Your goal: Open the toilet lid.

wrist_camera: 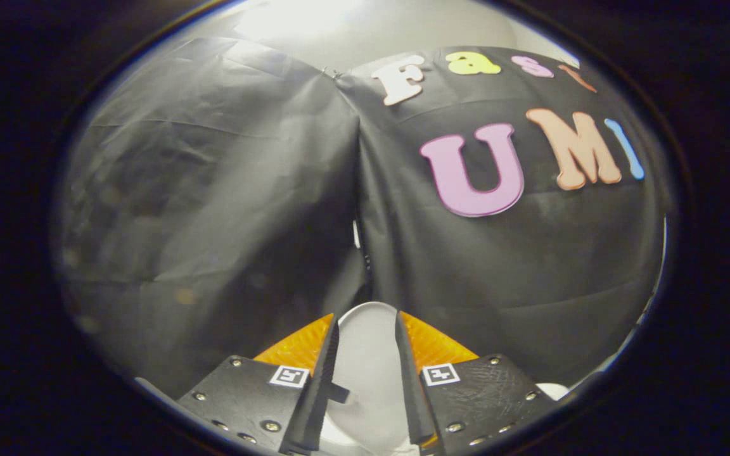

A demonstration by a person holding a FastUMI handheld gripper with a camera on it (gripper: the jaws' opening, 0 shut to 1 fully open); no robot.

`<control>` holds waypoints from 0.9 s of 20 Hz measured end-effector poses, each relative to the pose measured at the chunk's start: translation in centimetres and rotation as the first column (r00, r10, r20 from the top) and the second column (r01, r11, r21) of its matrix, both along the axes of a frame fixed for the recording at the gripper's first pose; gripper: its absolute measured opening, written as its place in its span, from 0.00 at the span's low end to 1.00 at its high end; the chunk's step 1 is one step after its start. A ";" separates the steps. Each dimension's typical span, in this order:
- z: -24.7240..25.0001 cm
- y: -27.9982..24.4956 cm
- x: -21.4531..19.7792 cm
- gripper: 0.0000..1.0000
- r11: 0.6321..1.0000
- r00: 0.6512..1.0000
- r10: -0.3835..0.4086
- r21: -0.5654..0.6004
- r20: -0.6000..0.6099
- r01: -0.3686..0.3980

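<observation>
Looking forward along the hand-held gripper (365, 354), its two fingers stand spread a little apart, with the toilet lid (368, 367) showing between them: a smooth, glossy white shape whose rounded edge ends just past the fingertips. Whether the fingers press on it cannot be told. Behind hangs the booth wall (213, 190), matte black cloth, creased, with a seam down the middle. The lid is probably hard moulded plastic, stiff and fairly light, swinging on a hinge, and slick enough to slide out of a pinch. The rounded rim looks like the best place to take hold.
</observation>
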State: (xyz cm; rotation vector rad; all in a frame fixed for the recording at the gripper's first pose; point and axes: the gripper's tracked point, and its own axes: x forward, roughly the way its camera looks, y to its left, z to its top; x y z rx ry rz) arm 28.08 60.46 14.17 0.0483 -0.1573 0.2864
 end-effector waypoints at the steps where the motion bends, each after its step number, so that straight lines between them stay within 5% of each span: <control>1: 0.4 -1.7 -0.3 0.51 0.999 0.999 -0.032 -0.007 0.005 0.032; 13: 3.0 -25.2 -7.1 0.51 0.910 0.912 -0.407 -0.060 0.046 0.410; 18: 2.4 -31.0 -10.2 0.51 0.896 0.898 -0.437 -0.072 0.041 0.439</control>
